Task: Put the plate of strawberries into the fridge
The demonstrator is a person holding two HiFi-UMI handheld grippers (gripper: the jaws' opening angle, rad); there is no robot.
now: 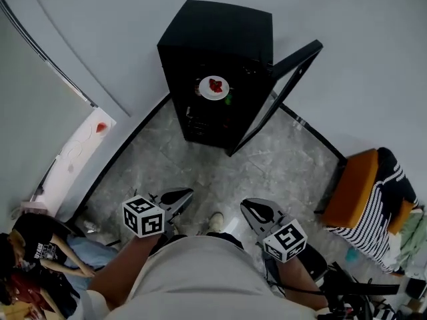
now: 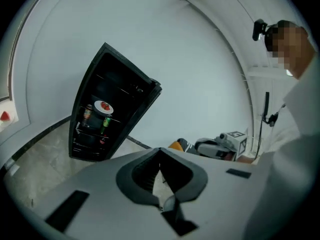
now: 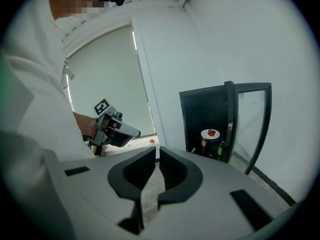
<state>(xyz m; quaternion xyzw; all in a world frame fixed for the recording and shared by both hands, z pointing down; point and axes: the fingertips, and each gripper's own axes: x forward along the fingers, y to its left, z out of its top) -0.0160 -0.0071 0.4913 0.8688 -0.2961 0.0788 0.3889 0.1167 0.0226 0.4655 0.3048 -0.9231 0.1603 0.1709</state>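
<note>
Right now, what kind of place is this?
Probably a corner of a plain room, perhaps a studio or office: bare white walls, a grey marble-look floor, a small black fridge with its door open, and an orange chair.

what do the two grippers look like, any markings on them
The left gripper and right gripper match: light grey bodies with dark, curved jaws. Each carries a white cube printed with black square markers. The person wears a light top.
</note>
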